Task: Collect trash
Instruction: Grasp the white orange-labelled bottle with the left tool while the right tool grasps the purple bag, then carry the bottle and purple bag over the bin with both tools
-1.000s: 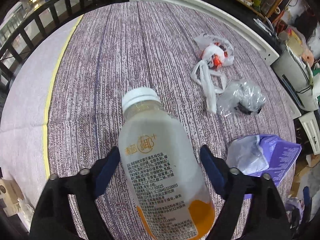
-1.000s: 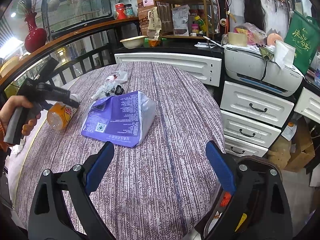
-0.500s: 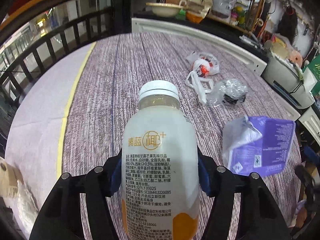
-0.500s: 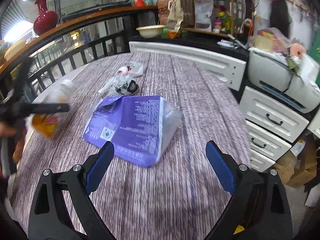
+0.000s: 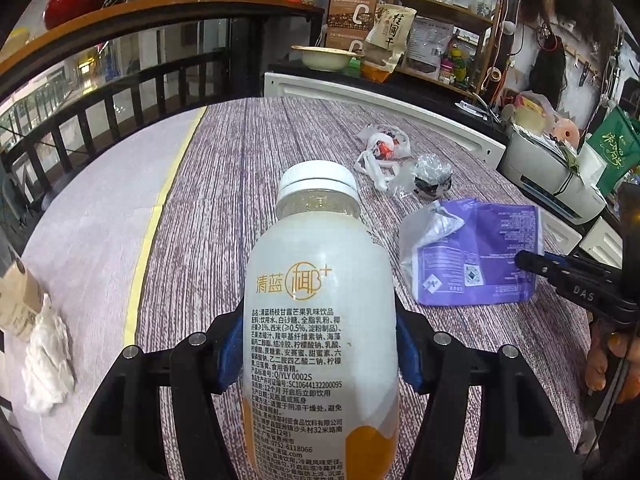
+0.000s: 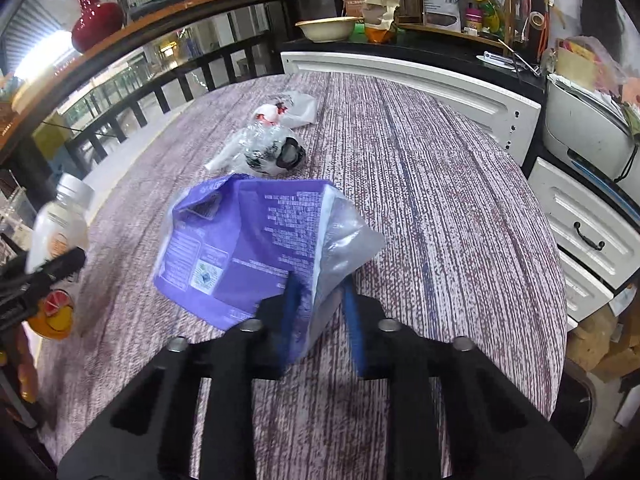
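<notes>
A second earlier the right gripper (image 6: 318, 312) had hung wide open over the table, short of the purple bag (image 6: 256, 240). By this moment it had come forward and down, and its jaws were closing on the bag's near, clear-plastic corner, with that corner between the blue pads. The left gripper (image 5: 320, 354) had changed too: from loosely framing the drink bottle (image 5: 320, 320), it had narrowed until both pads pressed on the bottle's sides, and the bottle had lifted and swung up.

To my eye that meant two pieces of trash were being taken in hand at once, the bottle already secured and the bag just being caught. Farther off on the striped table (image 5: 248, 152), a white plastic bag (image 5: 382, 150) and a crumpled clear wrapper (image 5: 428, 174) lay close together and untouched, so the collecting looked to have a good way to go. I could see no bin in either view.

Both grippers were angled downward toward the tabletop. The left one carried the bottle cap-forward, pointing away from the person. From the left view the right gripper showed side-on at the bag's edge, with the person's fingers (image 5: 608, 364) wrapped round its handle.
</notes>
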A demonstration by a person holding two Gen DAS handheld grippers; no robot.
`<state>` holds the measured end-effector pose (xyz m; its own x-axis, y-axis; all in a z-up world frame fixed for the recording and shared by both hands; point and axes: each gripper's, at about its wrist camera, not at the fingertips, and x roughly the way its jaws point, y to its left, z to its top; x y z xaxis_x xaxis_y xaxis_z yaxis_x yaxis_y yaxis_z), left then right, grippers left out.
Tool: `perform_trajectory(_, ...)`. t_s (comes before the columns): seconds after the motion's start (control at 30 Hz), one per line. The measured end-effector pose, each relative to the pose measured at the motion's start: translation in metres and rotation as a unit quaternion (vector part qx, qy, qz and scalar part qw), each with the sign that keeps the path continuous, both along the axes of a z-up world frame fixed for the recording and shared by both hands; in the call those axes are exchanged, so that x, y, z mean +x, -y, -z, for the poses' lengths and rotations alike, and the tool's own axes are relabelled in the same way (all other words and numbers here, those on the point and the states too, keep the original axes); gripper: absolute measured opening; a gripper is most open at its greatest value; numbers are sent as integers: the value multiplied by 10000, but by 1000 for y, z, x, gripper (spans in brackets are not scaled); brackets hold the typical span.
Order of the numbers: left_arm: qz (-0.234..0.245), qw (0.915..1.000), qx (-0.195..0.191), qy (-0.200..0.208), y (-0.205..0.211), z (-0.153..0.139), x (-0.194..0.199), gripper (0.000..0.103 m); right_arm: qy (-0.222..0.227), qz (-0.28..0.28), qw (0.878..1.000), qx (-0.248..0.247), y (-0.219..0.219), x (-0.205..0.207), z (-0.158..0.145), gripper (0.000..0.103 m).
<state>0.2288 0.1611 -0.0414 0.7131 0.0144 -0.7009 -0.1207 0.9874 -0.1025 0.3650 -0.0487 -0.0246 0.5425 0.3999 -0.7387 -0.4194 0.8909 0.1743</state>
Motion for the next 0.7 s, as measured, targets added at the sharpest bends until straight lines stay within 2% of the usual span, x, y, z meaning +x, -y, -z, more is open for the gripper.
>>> perform_trajectory(0.27, 89, 9999, 26, 108, 12, -6, -11, 61, 548, 50, 9981, 294, 20, -47, -29, 16)
perform_trajectory(0.47, 266, 9990, 73, 341, 38, -15, -30, 61, 808, 227, 9954, 467, 44, -76, -44, 15)
perform_trajectory(0.7, 544, 9976, -39, 416, 74, -16, -45, 61, 1131, 481, 9907, 582, 80, -109, -55, 14)
